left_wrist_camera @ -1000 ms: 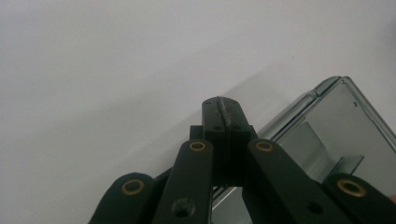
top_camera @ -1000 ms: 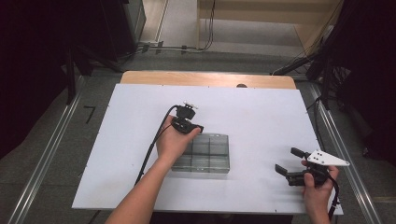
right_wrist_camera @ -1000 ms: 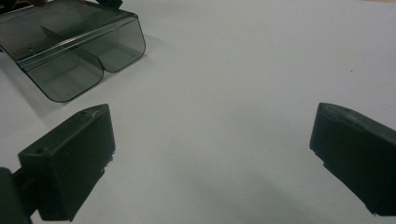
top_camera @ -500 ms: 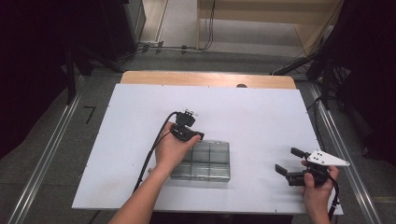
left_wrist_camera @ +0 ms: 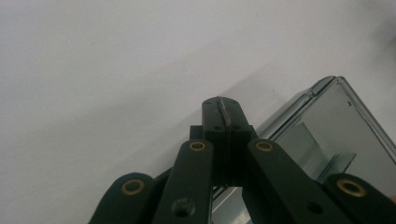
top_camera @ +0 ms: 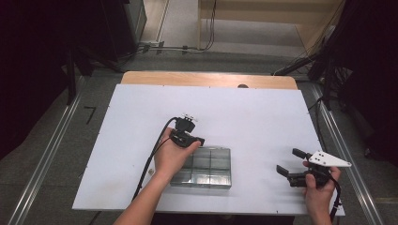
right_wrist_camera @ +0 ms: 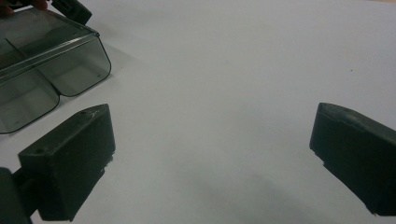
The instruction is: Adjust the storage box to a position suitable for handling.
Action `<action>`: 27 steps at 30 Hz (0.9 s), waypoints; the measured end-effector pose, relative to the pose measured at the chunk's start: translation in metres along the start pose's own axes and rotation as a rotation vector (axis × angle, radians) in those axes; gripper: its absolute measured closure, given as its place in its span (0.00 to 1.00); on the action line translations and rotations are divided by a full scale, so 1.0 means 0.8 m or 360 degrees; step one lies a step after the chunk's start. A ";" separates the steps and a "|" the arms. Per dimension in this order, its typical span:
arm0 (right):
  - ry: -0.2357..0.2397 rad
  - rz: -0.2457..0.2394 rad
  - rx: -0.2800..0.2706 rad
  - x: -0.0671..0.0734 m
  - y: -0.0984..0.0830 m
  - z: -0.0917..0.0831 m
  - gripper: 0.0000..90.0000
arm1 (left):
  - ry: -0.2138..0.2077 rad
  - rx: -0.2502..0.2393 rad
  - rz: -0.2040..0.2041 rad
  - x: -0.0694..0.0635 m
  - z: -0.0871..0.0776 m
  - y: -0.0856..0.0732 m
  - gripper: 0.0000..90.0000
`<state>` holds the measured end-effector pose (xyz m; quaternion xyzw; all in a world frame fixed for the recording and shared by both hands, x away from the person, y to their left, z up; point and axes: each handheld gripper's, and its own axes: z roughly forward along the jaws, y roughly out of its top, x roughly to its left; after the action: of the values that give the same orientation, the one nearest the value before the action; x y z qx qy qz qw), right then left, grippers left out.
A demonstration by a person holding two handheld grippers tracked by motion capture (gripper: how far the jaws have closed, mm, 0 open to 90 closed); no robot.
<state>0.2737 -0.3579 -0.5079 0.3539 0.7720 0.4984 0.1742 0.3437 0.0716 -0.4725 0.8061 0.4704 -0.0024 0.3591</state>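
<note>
Clearly the thing in hand is the clear compartment box (top_camera: 205, 166), a shallow divided tray of see-through plastic lying flat on the white table (top_camera: 244, 112), near its front edge and a little left of centre. Its compartments look empty, though the plastic's glare makes that hard to vouch for.

My worry is the box skating or tipping. It is light and slick on a smooth board, so a push from the left gripper (top_camera: 190, 138) at the far left corner could slide it toward the front edge, or a nudge on the thin rim could lift one side. A pinch on the wall might also slip off.

That left gripper has its jaws clamped together with nothing between them, as the left gripper view shows (left_wrist_camera: 223, 114), its tip at the box's corner (left_wrist_camera: 327, 135); whether it touches I can't tell. The right gripper (top_camera: 291, 163) rests well apart at the right, jaws spread wide and empty.
</note>
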 end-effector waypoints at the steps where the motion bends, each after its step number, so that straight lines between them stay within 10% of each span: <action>1: -0.0001 0.0000 0.0001 0.000 0.000 0.000 0.00 | -0.0002 0.0001 0.0002 0.000 0.000 -0.001 1.00; 7: -0.0002 0.0002 0.0000 0.000 0.000 0.000 0.00 | -0.0017 -0.0013 0.0026 0.002 -0.003 -0.003 1.00; 27: -0.0023 -0.0001 0.0019 0.001 0.000 0.001 0.00 | -0.0097 -0.0436 0.0129 0.020 -0.090 -0.068 1.00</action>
<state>0.2739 -0.3567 -0.5080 0.3582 0.7739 0.4911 0.1777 0.2870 0.1415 -0.4562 0.7674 0.4223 0.0519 0.4796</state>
